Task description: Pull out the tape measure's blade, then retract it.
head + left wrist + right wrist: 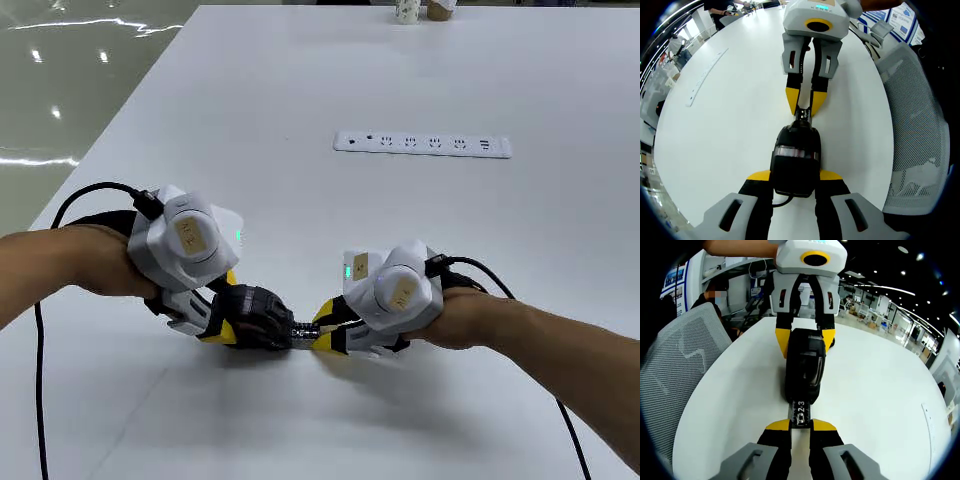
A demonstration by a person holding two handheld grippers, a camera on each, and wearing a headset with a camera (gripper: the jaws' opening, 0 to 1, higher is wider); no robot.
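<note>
1. Black case [795,162] of the tape sat near the front of the white surface [400,80], on it or just above it; contact could not be told. The left tool [228,308] clamped it across its sides, jaws closed down to the case's width.
2. The right tool [801,425] was almost fully closed, pinching the blade [801,416] near its tip. Only a short stretch was out, with printed numbers showing between the case mouth and the jaws.
3. Risk (judged): the pinch was on a thin, slick strip. A pull off the blade's line, or too light a squeeze, could let the tip slide free, and the spring would snatch it back before the pull-out was done.
4. Risk (judged): the case was held by smooth sides alone. A hard tug could twist it or drag it out of the left jaws.
5. Risk (judged): on the return, letting go all at once would whip the blade home. Walking the right tool back toward the case looked safer.
6. Pose: forearms lay low, one from each side, wrists roughly level. The tools pointed straight at each other, tips close, with the blade bridging the small gap between them.
</note>
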